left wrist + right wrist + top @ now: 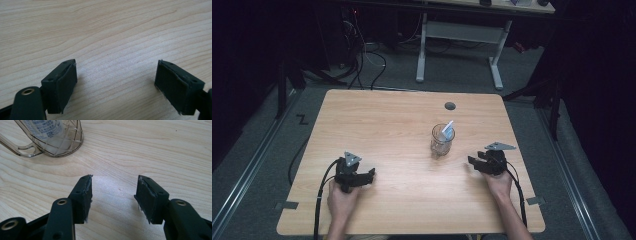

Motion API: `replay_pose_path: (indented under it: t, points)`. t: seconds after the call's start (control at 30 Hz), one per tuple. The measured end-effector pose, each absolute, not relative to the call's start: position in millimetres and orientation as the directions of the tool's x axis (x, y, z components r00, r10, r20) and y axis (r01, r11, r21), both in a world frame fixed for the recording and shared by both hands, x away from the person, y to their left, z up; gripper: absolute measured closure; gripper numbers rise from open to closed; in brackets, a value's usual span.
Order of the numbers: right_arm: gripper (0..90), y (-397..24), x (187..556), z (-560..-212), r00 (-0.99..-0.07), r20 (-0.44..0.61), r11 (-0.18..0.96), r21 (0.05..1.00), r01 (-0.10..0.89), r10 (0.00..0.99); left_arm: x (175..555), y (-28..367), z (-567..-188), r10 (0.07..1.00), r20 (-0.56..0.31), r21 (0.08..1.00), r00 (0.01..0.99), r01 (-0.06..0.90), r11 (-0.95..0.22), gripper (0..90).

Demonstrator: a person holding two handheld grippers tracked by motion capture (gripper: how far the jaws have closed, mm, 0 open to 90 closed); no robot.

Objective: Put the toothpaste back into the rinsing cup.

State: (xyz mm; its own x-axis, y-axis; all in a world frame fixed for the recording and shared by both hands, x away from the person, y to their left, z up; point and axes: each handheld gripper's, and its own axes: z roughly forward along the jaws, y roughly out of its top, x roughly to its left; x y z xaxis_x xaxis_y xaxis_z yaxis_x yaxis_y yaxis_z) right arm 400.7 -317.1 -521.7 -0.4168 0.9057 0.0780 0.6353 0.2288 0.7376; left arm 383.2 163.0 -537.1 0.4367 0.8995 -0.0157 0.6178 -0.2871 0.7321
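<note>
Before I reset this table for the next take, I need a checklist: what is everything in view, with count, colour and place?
glass mug: one, clear, handled, right of the table's middle.
tube: one, white with blue print, standing tilted inside the glass mug.
table: one, light wood.
cable hole: one, dark, near the table's far edge.
white desk frame: one, on the floor beyond the table.
left claw: one, black, open over bare wood, near left.
right claw: one, black, open, nothing between its jaws, beside the mug.

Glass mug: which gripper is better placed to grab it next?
Right. The right gripper sits close beside the glass mug, jaws open toward it, mug handle near. The left gripper is farther off, also open over bare table.
</note>
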Motion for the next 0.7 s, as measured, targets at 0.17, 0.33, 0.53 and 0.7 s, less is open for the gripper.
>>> replay_pose_path:
  t: [0.17, 0.33, 0.53, 0.7]
  points:
    - [46.8, -316.7, 401.4, -523.0, -0.41, 0.074, 0.229, 0.734, 0.64, 0.909, 383.2, 163.0, -537.1, 0.9, -0.016, 0.732, 0.436, 0.618, -0.287, 18.0]
    - [46.7, -315.6, 402.3, -525.3, -0.417, 0.055, 0.251, 0.726, 0.64, 0.907, 383.2, 163.0, -537.1, 0.9, -0.016, 0.732, 0.437, 0.618, -0.287, 18.0]
    - [46.4, -313.8, 402.8, -527.6, -0.416, 0.053, 0.254, 0.72, 0.646, 0.908, 383.2, 163.0, -537.1, 0.9, -0.016, 0.732, 0.436, 0.618, -0.287, 18.0]
    - [45.4, -312.2, 401.9, -528.5, -0.416, 0.038, 0.262, 0.723, 0.639, 0.908, 383.1, 163.0, -537.1, 0.9, -0.016, 0.732, 0.436, 0.618, -0.287, 18.0]
